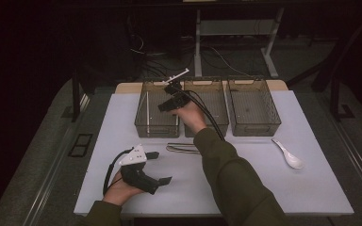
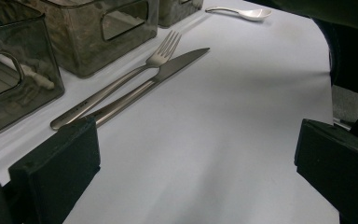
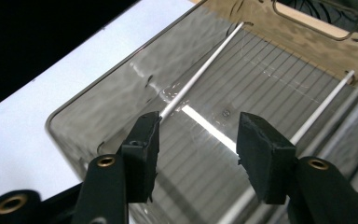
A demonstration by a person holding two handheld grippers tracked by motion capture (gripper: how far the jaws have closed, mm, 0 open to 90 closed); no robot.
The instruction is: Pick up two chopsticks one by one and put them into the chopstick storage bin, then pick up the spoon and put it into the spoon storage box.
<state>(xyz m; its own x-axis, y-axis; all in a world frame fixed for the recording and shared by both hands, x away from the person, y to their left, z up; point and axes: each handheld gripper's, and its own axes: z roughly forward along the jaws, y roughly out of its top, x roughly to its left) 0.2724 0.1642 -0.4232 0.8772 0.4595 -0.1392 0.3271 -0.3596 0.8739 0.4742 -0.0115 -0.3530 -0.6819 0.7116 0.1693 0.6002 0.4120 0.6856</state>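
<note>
A: Where are the right gripper's [image 3: 196, 140] jaws, and what are they doing?

B: In the right gripper view they stand spread, nothing between the pads, at the bottom centre of the frame. They hang over the left clear bin [image 3: 98, 105]. A thin white chopstick [image 3: 200, 70] lies on the bin's ribbed floor, running from the left jaw's tip to the upper centre. A second white chopstick [image 3: 324, 105] lies at the right.

A: And from above?

B: In the high view, the right gripper [image 1: 168, 104] sits upper centre, over the left bin [image 1: 141, 123] of three in a row.

A: The left gripper [image 1: 162, 167]?

B: Lower left of the high view, jaws spread wide and empty above the white desk [image 1: 311, 188]. A fork [image 2: 121, 84] and a knife [image 2: 158, 77] lie side by side just before the bins; a white spoon [image 1: 290, 155] lies at the right.
</note>
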